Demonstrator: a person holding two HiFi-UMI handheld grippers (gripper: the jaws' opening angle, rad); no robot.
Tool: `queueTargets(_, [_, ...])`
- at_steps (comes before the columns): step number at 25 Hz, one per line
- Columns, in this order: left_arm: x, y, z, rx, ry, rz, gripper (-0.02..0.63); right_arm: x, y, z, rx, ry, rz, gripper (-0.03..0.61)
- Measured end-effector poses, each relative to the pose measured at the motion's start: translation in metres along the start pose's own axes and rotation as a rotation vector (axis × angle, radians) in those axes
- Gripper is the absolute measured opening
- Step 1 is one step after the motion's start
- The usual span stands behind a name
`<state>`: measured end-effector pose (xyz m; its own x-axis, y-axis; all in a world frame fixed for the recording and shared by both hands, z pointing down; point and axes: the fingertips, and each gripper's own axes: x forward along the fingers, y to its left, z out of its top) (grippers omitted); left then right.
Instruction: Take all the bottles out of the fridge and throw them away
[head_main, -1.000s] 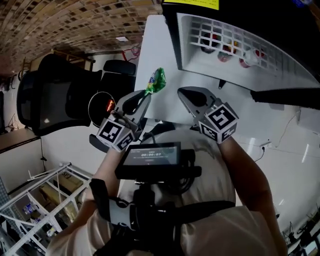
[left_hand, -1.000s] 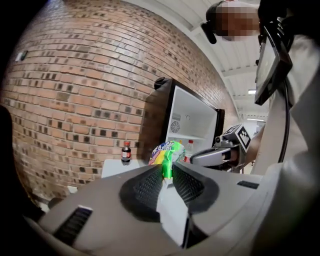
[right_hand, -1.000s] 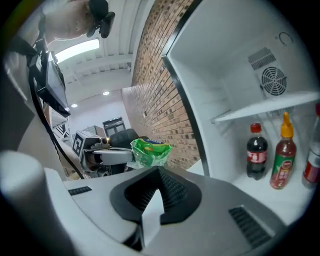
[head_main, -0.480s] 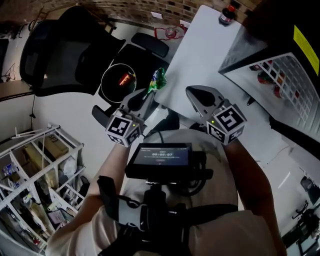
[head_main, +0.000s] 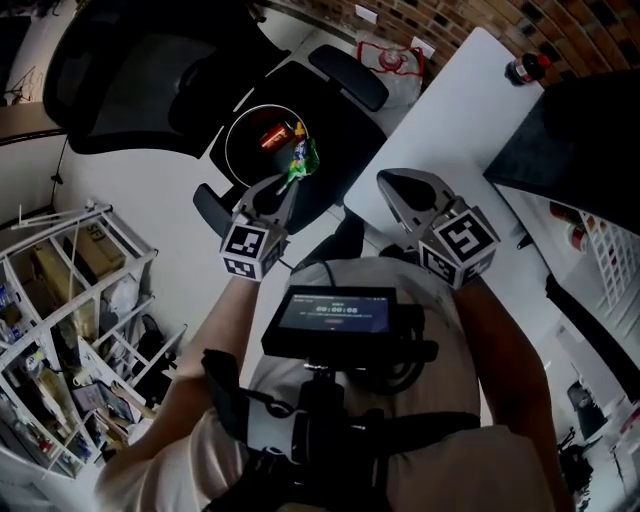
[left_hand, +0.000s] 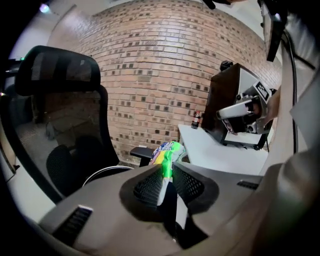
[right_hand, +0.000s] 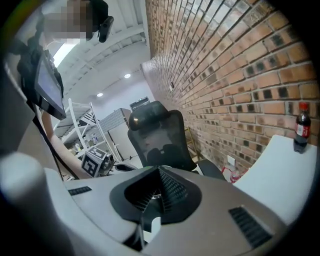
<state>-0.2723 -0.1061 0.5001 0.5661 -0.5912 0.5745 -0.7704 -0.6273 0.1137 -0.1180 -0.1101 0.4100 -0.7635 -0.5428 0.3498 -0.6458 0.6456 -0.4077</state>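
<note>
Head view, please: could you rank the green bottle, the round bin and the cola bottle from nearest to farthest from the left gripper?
1. Green bottle, pinched in the left gripper.
2. Round bin, just beyond it, on the floor.
3. Cola bottle, far right, at the table end.

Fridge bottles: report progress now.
Done: the bin already holds something red. In hand: the left gripper clamps a crumpled green item over that bin's edge; the right gripper is shut and empty. Left: red-topped items show in the fridge; a cola bottle stands on the table.
</note>
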Motion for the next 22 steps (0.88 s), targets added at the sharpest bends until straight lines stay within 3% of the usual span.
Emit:
queueTargets(8, [0.014,0.055,-0.032,-0.032,0.074,0.058,0.071,0.052,0.003,-0.009,-0.001,0.069,0.050,0.005])
queueTargets(16, [0.037,0.082,-0.052,-0.064,0.142,0.117,0.071,0.111,0.024,-0.035,-0.039,0.163,0.145,0.005])
queueTargets(22, [0.056,0.104,-0.087,-0.059,0.280,0.135,0.069,0.157,0.027,-0.058,-0.052,0.250,0.166,0.005])
